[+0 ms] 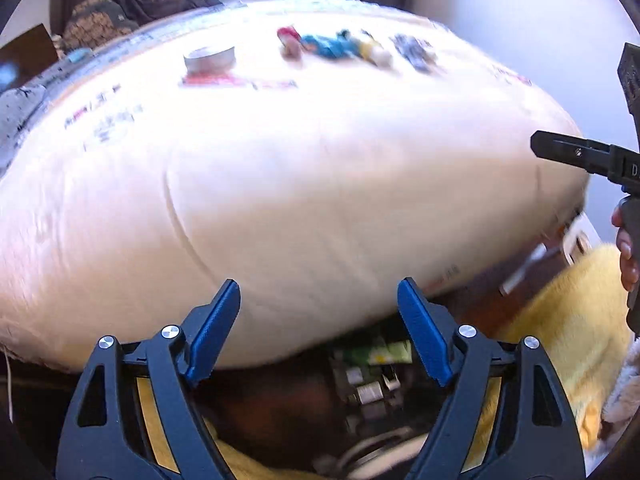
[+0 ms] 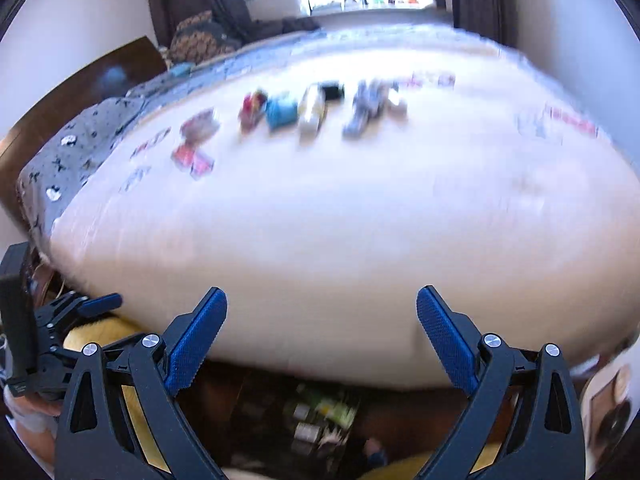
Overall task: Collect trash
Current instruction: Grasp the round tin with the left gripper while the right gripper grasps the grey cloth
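Left gripper (image 1: pixel 319 330) wide open, nothing held. Right gripper (image 2: pixel 322 336) same. You hold both at near edge of bed (image 1: pixel 320 184). Trash (image 1: pixel 336 46) lies in blurred row at far side, well apart from both; tin (image 1: pixel 209 58) beside it.

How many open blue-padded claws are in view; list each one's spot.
2, both open: the left blue-padded claw and the right blue-padded claw, each empty at the near edge of the white sheet.
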A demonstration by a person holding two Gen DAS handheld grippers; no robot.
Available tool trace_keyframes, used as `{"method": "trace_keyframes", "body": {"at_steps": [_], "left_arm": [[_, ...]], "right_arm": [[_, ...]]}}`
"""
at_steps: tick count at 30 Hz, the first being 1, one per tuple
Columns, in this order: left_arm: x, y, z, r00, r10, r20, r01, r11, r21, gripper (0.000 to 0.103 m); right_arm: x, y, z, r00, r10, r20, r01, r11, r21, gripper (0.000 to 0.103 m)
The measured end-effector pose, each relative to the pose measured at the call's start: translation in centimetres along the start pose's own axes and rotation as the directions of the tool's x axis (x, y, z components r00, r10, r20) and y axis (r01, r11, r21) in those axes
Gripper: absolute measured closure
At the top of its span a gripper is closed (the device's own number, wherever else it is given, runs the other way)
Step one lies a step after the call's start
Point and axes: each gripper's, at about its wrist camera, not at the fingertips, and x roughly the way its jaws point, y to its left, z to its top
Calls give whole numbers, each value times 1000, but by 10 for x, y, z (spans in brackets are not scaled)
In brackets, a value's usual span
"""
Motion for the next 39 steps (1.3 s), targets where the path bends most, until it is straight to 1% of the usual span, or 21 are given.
{"method": "trace_keyframes", "body": {"at_steps": [4, 6, 8, 10, 12, 14, 16, 17, 18, 21, 24, 29, 32, 35, 38, 39], "left_arm": [[10, 16, 29, 999, 27, 33, -27, 999, -28, 24], [19, 20, 44, 997, 59, 56, -57, 998, -30, 23], [25, 25, 61, 994, 72, 80, -69, 997, -34, 22], [29, 32, 77, 991, 91, 98, -86, 995, -51, 22], [33, 38, 92, 987, 115, 114, -108, 992, -66, 22], [40, 47, 109, 983, 137, 124, -127, 989, -82, 22], [46, 58, 123, 980, 157, 126, -144, 984, -105, 22], [51, 64, 130, 978, 166, 124, -152, 981, -117, 21], [59, 72, 138, 977, 181, 114, -165, 977, -134, 21], [78, 88, 156, 975, 202, 88, -186, 969, -164, 21], [96, 97, 172, 978, 196, 69, -181, 967, -180, 21], [114, 110, 198, 978, 199, 56, -182, 957, -224, 20], [126, 114, 210, 977, 207, 39, -193, 954, -230, 19], [136, 119, 220, 977, 213, 27, -201, 951, -235, 18], [141, 122, 226, 977, 211, 22, -200, 952, -232, 18], [142, 122, 227, 978, 209, 21, -199, 953, -228, 25]], "right_arm": [[17, -10, 30, 1000, -23, 21, 23, 1000, 2, 7], [31, -14, 44, 1000, -23, 21, 23, 1000, 18, 7], [44, -20, 56, 999, -37, 25, 36, 999, 29, 8], [56, -22, 66, 999, -46, 24, 45, 998, 37, 14], [69, -24, 76, 999, -40, 23, 39, 998, 50, 29], [80, -27, 87, 999, -43, 26, 41, 997, 63, 37], [90, -29, 97, 998, -52, 28, 50, 996, 69, 41], [95, -30, 101, 998, -59, 23, 57, 996, 69, 46], [100, -31, 105, 998, -68, 16, 66, 995, 69, 51], [117, -37, 114, 998, -60, -10, 61, 994, 94, 59], [128, -39, 120, 998, -57, -17, 59, 993, 99, 62], [143, -38, 134, 998, -55, -18, 57, 994, 95, 62], [152, -40, 142, 998, -54, -24, 56, 993, 103, 63], [158, -40, 148, 997, -65, -35, 68, 993, 98, 69], [163, -41, 151, 996, -72, -45, 76, 993, 91, 72], [164, -39, 152, 996, -78, -48, 82, 993, 84, 73]]}}
